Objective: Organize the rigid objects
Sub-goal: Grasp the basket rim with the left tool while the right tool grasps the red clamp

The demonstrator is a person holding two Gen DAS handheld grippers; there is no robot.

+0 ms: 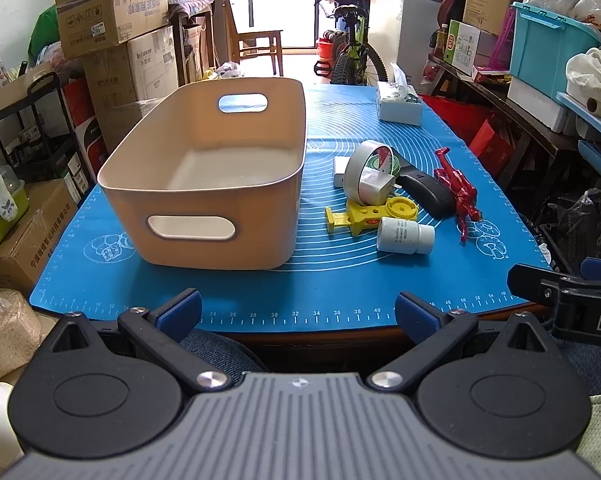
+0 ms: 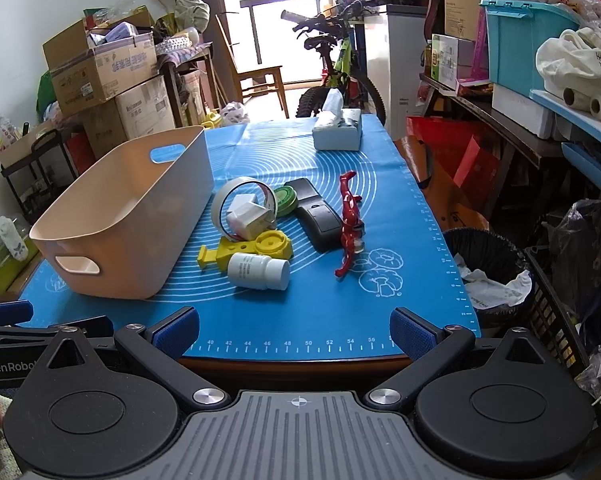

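An empty beige bin (image 1: 204, 184) (image 2: 112, 240) stands on the left of the blue mat (image 1: 260, 292) (image 2: 300, 312). To its right lies a cluster: a white pill bottle (image 1: 405, 235) (image 2: 258, 271), a yellow plastic tool (image 1: 364, 214) (image 2: 252, 249), a tape roll (image 1: 364, 168) (image 2: 224, 204) with a white charger (image 2: 246, 216) inside it, a green tin (image 2: 286, 200), a black mouse (image 1: 428, 190) (image 2: 318, 218) and a red figurine (image 1: 458, 190) (image 2: 350, 220). My left gripper (image 1: 298, 312) and right gripper (image 2: 294, 330) are open and empty, at the near table edge.
A tissue box (image 1: 399, 102) (image 2: 337, 128) stands at the mat's far end. A bin with a black liner (image 2: 488, 276) is to the right of the table. Cardboard boxes (image 1: 112, 12) are on the left, a bicycle (image 1: 352, 52) is behind, and shelves are on the right.
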